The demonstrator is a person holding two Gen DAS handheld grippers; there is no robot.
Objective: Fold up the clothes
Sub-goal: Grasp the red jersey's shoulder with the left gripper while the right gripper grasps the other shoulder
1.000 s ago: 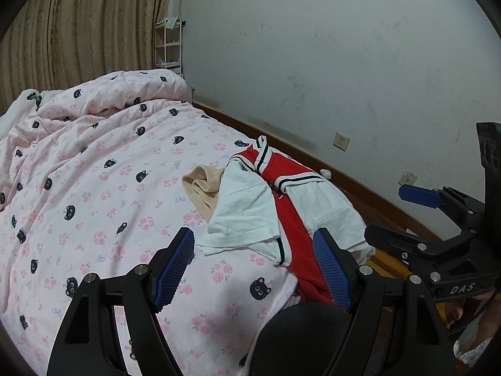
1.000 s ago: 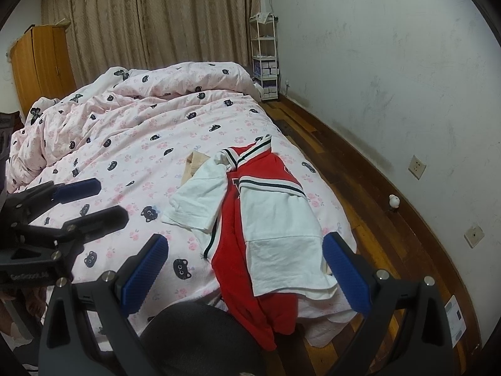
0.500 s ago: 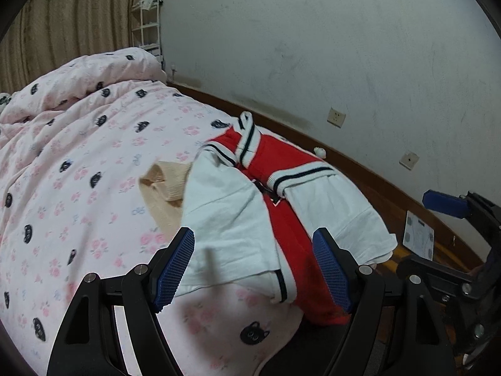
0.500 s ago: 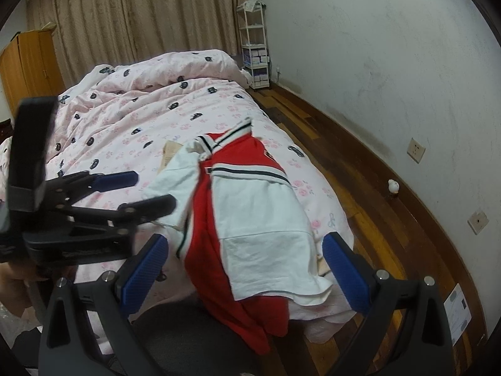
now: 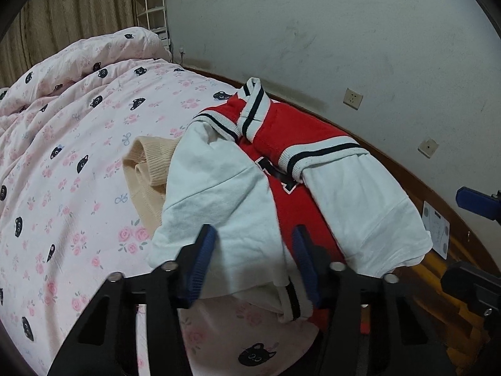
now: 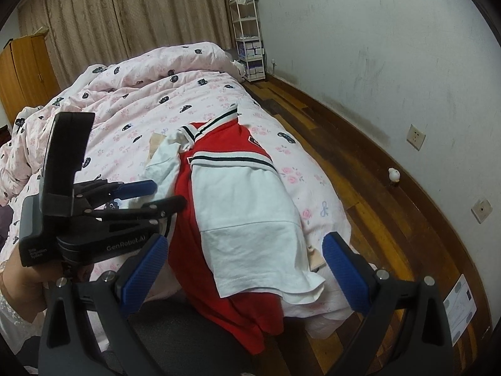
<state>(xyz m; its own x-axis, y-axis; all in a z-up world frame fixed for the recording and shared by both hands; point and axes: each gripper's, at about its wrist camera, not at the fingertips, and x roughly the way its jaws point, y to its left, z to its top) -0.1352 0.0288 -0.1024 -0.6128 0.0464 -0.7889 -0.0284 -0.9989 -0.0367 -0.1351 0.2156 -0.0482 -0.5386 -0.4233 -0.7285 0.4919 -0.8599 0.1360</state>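
Red knit jersey (image 5: 300, 131) with white cotton sleeves lies crumpled on the pink floral quilt (image 5: 78, 156). Left gripper (image 5: 253, 261) straddles a sleeve hem, jaws parted. Right gripper (image 6: 244, 266) hovers with jaws spread wide.

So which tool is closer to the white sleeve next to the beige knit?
Left. The left tool straddles the hem of that white sleeve, jaws open, not yet closed on it. The right tool hangs open off the bed's end, by the other sleeve.
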